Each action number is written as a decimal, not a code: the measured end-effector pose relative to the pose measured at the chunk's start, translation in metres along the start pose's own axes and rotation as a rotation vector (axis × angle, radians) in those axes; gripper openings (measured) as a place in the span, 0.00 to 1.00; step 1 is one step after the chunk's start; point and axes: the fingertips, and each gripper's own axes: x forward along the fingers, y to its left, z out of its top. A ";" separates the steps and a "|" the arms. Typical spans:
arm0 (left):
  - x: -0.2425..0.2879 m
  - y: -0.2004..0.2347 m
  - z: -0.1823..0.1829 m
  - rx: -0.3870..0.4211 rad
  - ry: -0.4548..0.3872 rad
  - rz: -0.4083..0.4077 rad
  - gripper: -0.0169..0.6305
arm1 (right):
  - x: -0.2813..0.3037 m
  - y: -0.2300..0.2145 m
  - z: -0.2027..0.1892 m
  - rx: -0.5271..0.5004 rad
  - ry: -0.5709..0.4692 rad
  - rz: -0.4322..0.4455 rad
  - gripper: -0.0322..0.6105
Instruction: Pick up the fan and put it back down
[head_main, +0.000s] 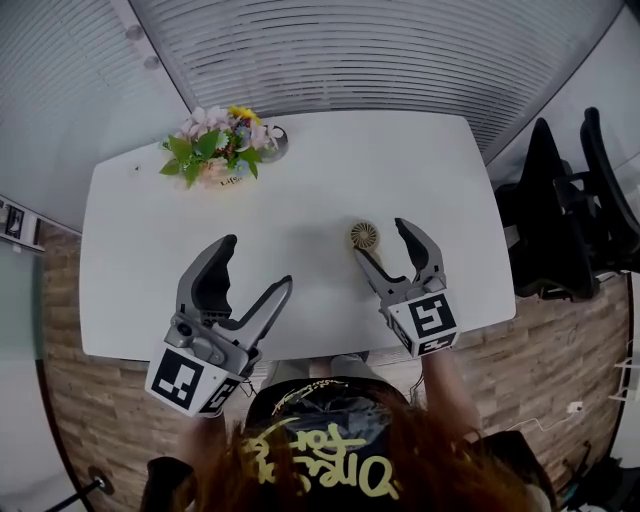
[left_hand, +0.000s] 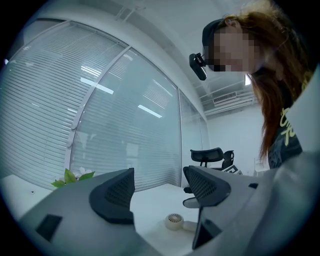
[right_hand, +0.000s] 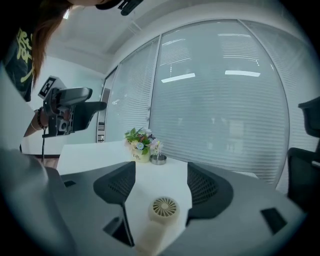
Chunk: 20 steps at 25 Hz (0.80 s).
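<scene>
Fan (head_main: 364, 236) lies on the white surface (head_main: 300, 190) between my right gripper's (head_main: 379, 240) wide-apart fingers, my left gripper's (head_main: 258, 262) fingers spread and empty, flowers (head_main: 213, 143) filling the far-left pot (right_hand: 142, 157).

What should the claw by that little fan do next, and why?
Probably close the right claw gently on the fan. Its jaws stand apart with the fan between them on the table, so nothing is gripped yet for lifting.
</scene>
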 end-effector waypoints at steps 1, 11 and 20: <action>-0.002 0.001 0.000 0.002 -0.001 0.004 0.54 | 0.005 0.000 -0.005 -0.004 0.015 0.003 0.53; -0.018 0.019 -0.007 -0.010 0.013 0.046 0.54 | 0.045 -0.002 -0.066 0.001 0.187 0.006 0.53; -0.028 0.035 -0.014 -0.027 0.019 0.066 0.54 | 0.060 -0.005 -0.106 0.064 0.288 -0.012 0.53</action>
